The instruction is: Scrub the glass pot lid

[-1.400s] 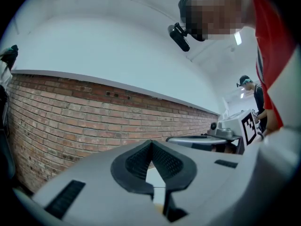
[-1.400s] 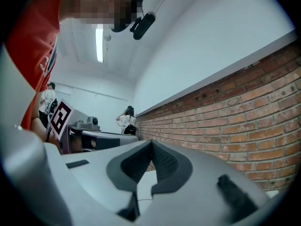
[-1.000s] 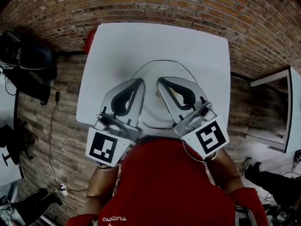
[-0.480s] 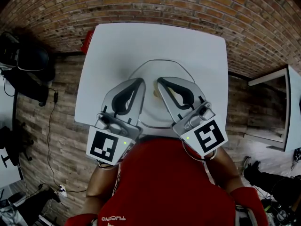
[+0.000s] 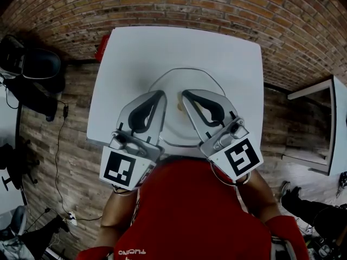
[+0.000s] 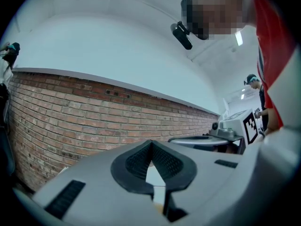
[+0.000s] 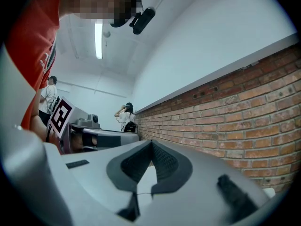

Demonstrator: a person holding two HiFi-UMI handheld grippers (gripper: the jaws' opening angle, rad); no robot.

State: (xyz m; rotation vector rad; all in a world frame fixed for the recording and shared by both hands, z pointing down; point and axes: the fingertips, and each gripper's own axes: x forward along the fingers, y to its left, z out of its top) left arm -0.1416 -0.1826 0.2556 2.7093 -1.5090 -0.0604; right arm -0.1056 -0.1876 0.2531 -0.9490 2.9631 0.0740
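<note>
The glass pot lid [image 5: 187, 73] lies flat on the white table [image 5: 184, 45]; its near half is hidden behind both grippers. A small yellowish thing [image 5: 179, 107] shows between them, too small to identify. My left gripper [image 5: 161, 94] is held above the lid's left part, jaws shut with nothing between them. My right gripper [image 5: 185, 93] hangs over the lid's right part, also shut and empty. In the left gripper view the left gripper [image 6: 151, 143] points level at a brick wall. The right gripper [image 7: 151, 143] likewise faces brick, its pads closed together.
A red object [image 5: 103, 46] sits at the table's far left corner. A black chair [image 5: 33, 65] stands on the floor at left, with cables [image 5: 58, 161] near it. Another white table [image 5: 328, 124] is at right. A person [image 7: 126, 117] stands in the background.
</note>
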